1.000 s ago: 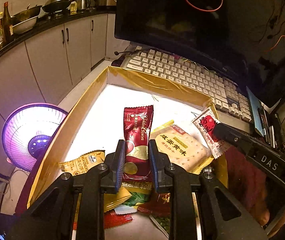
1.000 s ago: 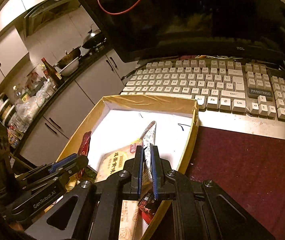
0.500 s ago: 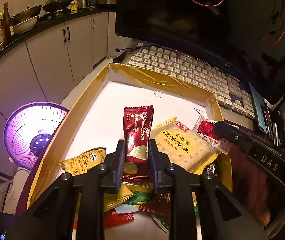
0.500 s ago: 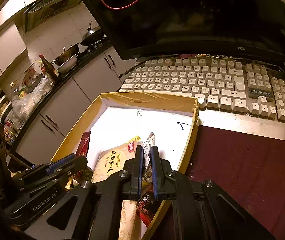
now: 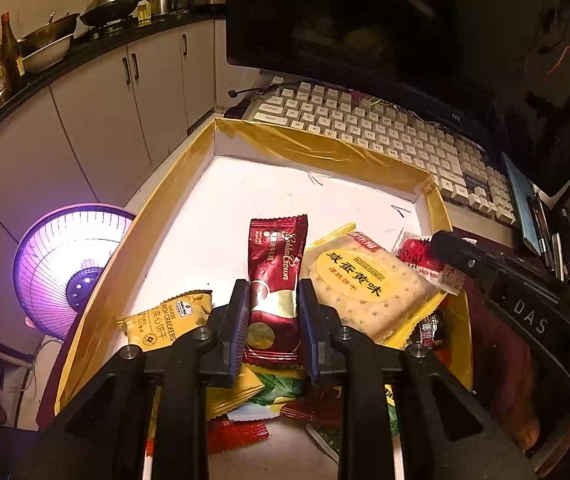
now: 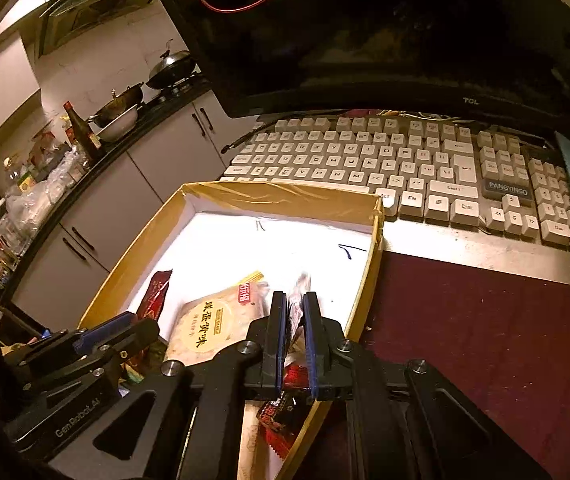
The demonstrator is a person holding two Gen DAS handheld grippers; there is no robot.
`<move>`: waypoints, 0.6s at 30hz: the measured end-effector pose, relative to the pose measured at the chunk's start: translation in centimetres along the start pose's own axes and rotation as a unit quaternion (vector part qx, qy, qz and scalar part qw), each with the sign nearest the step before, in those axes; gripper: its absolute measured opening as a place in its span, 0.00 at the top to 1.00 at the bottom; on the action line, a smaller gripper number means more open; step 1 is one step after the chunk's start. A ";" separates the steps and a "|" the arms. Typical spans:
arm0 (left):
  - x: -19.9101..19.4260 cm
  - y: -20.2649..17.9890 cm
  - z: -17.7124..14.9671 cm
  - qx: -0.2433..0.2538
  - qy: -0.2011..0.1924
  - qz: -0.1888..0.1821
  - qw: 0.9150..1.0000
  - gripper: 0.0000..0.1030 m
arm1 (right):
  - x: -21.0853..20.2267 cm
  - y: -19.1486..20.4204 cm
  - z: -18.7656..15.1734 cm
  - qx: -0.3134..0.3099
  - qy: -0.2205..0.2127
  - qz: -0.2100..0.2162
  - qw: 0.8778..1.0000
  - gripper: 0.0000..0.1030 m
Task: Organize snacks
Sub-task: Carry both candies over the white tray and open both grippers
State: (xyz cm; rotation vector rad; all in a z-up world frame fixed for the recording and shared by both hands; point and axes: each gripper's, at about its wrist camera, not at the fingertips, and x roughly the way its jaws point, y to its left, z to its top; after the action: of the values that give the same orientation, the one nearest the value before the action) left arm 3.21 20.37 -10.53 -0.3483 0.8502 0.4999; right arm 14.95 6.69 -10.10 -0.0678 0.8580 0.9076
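The dark red Golden Crown packet (image 5: 275, 276) lies flat in the tray (image 5: 93, 308), its near half between the two pads of the left tongs (image 5: 273, 320). These tongs are easing apart; the packet fills most of the gap, and whether the pads still press its edges cannot be told. Just left of it lies a yellow cheese cracker packet (image 5: 169, 320); just right, touching it, a large clear-wrapped soda cracker pack (image 5: 359, 280). More wrappers are heaped under the left tongs at the tray's near end.

The right tongs (image 6: 295, 336) are nearly pressed together and beginning to part, with a small red-and-white sachet (image 6: 296, 304) standing on edge in the narrow gap, beside the tray's right wall and partly over the cracker pack's corner. In the left wrist view its pads touch the sachet.

The tray is white inside with gold-taped walls; its far half is bare. It rests on a desk with a dark red cloth (image 6: 485, 340). Beyond it lie a white keyboard (image 6: 385, 164) and a dark monitor (image 6: 365, 28). Further off: grey kitchen cabinets (image 5: 97, 108), woks on a counter, and a glowing purple fan-shaped heater (image 5: 69, 268).
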 end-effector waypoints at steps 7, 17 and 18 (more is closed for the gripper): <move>0.2 0.1 0.0 -0.004 0.006 0.011 1.000 0.67 | -0.8 0.0 0.0 -0.004 -0.022 -0.006 1.000 0.87; -2.2 0.8 -0.3 -0.025 -0.035 -0.021 0.999 0.28 | -3.3 0.0 -0.3 0.013 -0.056 0.006 0.998 0.45; -2.4 0.8 -0.4 -0.026 -0.036 -0.025 0.999 0.28 | -3.7 0.0 -0.5 0.015 -0.059 0.008 0.998 0.44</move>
State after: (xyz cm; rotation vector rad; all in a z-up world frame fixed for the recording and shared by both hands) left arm 1.18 20.12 -9.00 -0.3964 0.7585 0.4860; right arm 13.45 4.07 -7.96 0.0181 0.7640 0.9035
